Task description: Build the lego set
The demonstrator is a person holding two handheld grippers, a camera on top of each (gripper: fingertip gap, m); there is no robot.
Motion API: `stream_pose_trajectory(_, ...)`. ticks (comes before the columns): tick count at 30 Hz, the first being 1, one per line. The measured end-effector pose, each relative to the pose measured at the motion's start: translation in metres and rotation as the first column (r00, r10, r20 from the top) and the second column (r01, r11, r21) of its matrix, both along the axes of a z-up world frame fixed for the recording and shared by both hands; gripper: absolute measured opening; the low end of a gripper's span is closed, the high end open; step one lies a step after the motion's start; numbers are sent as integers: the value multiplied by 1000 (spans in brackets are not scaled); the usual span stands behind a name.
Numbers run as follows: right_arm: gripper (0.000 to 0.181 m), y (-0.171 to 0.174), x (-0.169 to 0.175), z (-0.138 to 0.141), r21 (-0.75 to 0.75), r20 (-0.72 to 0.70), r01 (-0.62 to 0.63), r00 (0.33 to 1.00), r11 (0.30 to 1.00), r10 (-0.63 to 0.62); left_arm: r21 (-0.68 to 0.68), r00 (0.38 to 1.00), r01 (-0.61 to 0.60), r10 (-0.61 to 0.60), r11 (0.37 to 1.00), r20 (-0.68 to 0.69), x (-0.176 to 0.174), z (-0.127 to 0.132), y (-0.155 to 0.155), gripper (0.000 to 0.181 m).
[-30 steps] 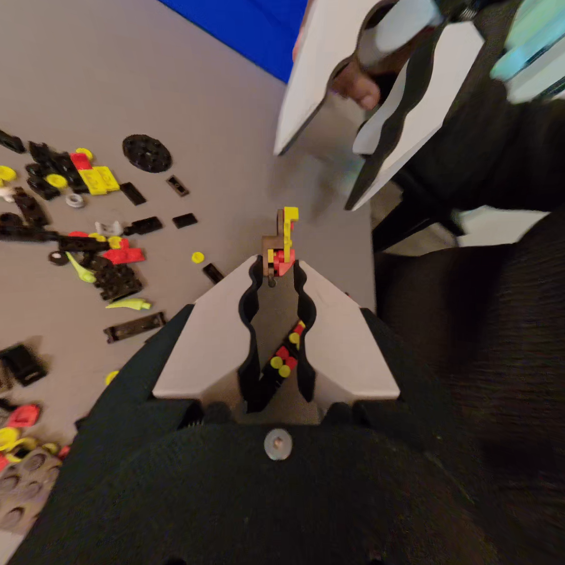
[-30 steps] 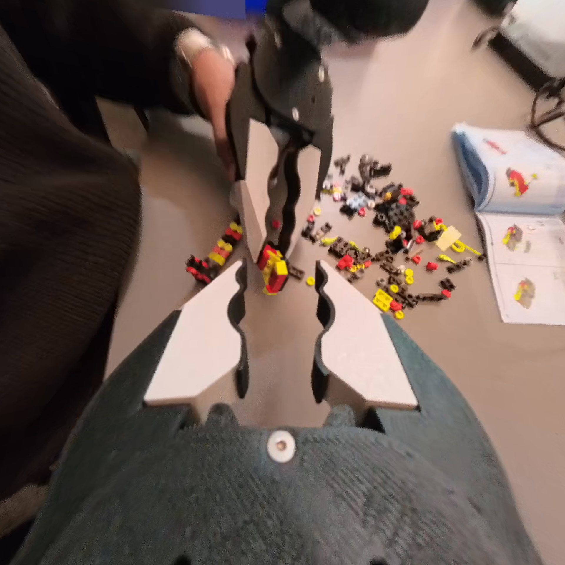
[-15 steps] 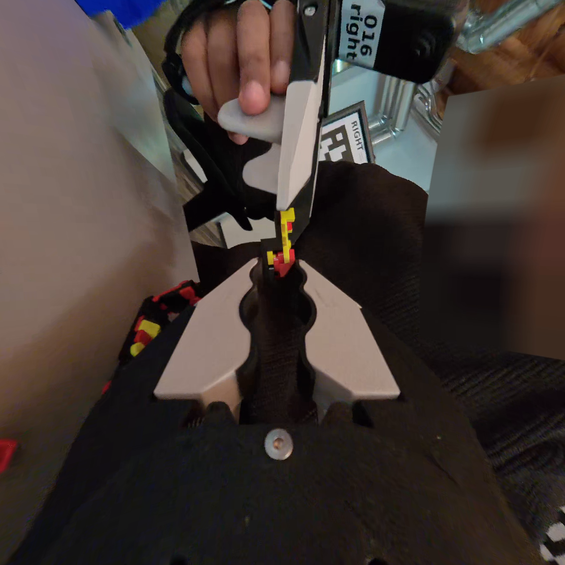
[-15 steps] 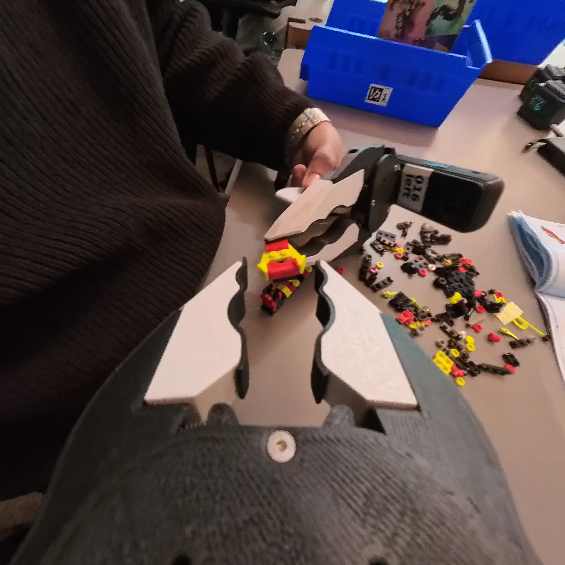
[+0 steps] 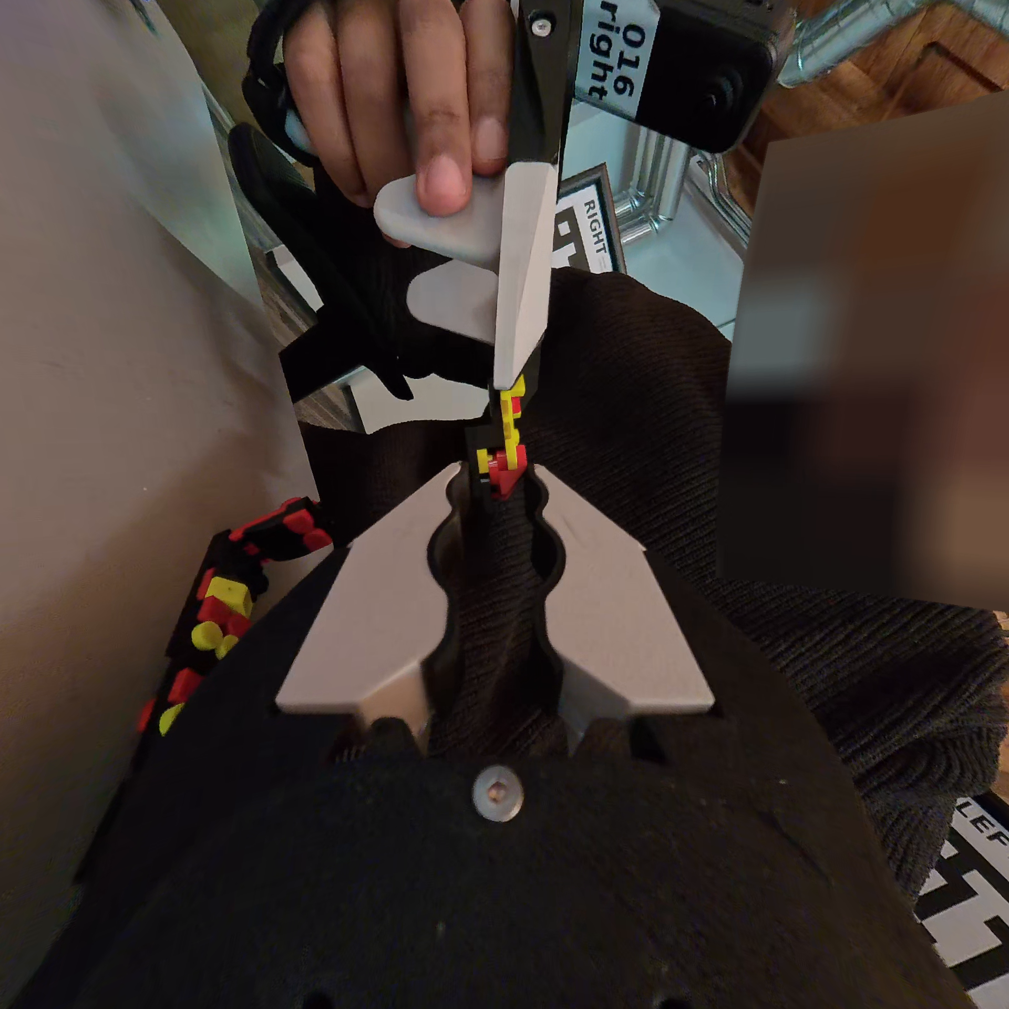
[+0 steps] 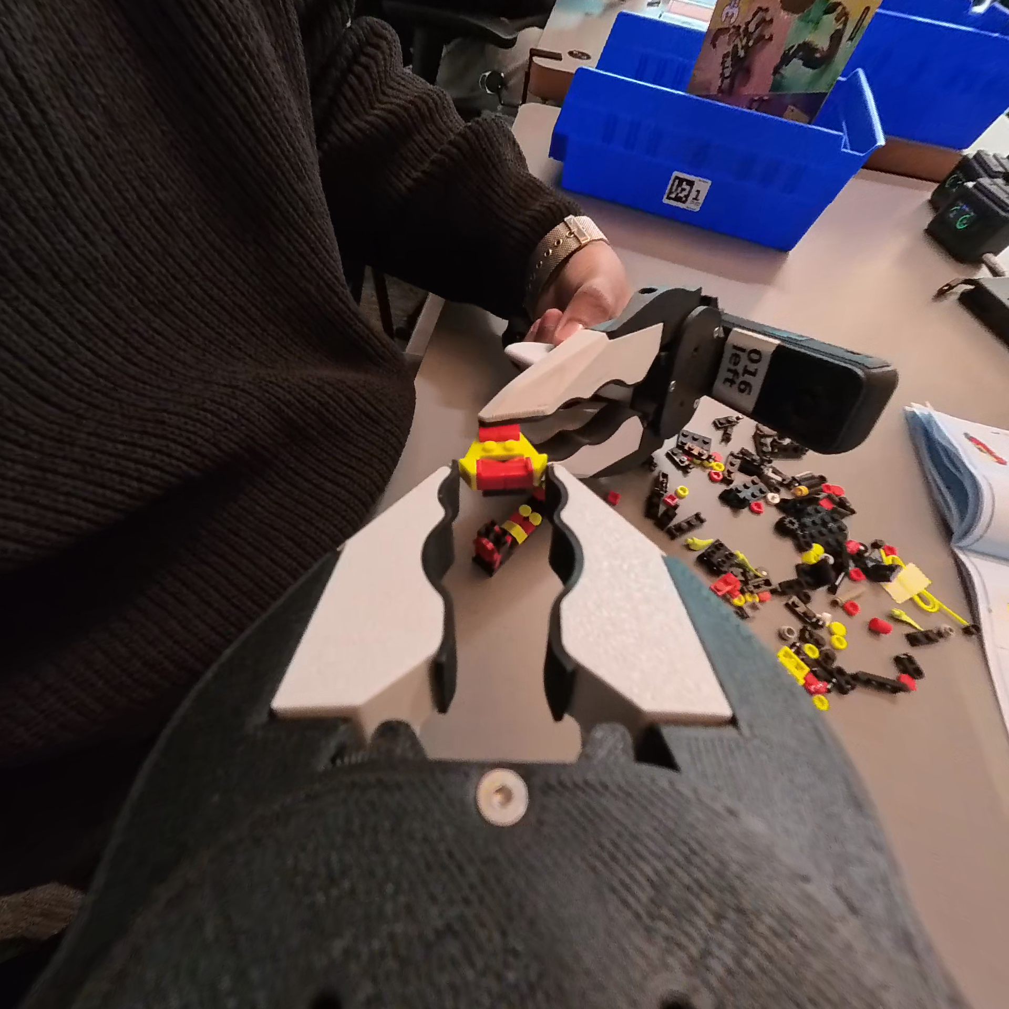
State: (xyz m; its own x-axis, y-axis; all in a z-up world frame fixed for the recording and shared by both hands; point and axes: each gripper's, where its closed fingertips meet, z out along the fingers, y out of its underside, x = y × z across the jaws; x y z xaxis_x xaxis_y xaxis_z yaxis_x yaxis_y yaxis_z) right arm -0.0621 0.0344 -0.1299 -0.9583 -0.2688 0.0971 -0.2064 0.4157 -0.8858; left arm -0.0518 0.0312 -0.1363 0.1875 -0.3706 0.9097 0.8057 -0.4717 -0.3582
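A small yellow, red and black lego assembly (image 5: 505, 458) sits between the tips of my left gripper (image 5: 499, 472), which is shut on it and holds it above the table. In the right wrist view the same assembly (image 6: 502, 469) lies between the tips of my right gripper (image 6: 501, 472), whose fingers have closed against its sides. The left gripper (image 6: 518, 437) comes in from the right there. In the left wrist view the right gripper (image 5: 513, 379) reaches down edge-on onto the assembly's yellow top.
A longer black, red and yellow sub-assembly (image 6: 505, 532) lies on the grey table (image 6: 819, 306) under the grippers; it also shows in the left wrist view (image 5: 229, 595). Loose pieces (image 6: 791, 546) spread to the right, with an open booklet (image 6: 961, 491) beyond them. Blue bins (image 6: 710, 147) stand behind. The grippers are tip to tip, or close to it.
The left gripper lifted and tilted the small assembly up from over the table. The right gripper came in around it and narrowed from open to closed against its sides.
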Motion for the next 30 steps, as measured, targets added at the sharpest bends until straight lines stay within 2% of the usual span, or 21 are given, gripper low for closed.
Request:
stream_pose_trajectory(20,27,4,1,-1,-7,-5,-6,1000,1000,6,-19,1000,-5,5,1000,0,1,-4,2,14)
stream_pose_trajectory(24,28,5,-7,-2,-5,10,26,1000,1000,-26,-29,999,-54,54,998,3,-7,-5,3,15)
stream_pose_trajectory(25,28,6,-11,-2,-6,5,41,999,999,-41,-57,995,-98,97,994,-22,-13,-9,6,20)
stream_pose_trajectory(26,27,7,-14,-2,-12,7,55,998,998,-54,-81,989,-142,137,987,-59,-19,-12,7,40)
stream_pose_trajectory(27,27,8,-18,-1,-19,13,70,997,997,-70,-92,981,-177,168,980,-98,-24,-14,7,50)
stream_pose_trajectory(30,27,16,-40,-10,-6,24,150,988,989,-150,-87,936,-322,303,943,-178,-49,-14,2,59)
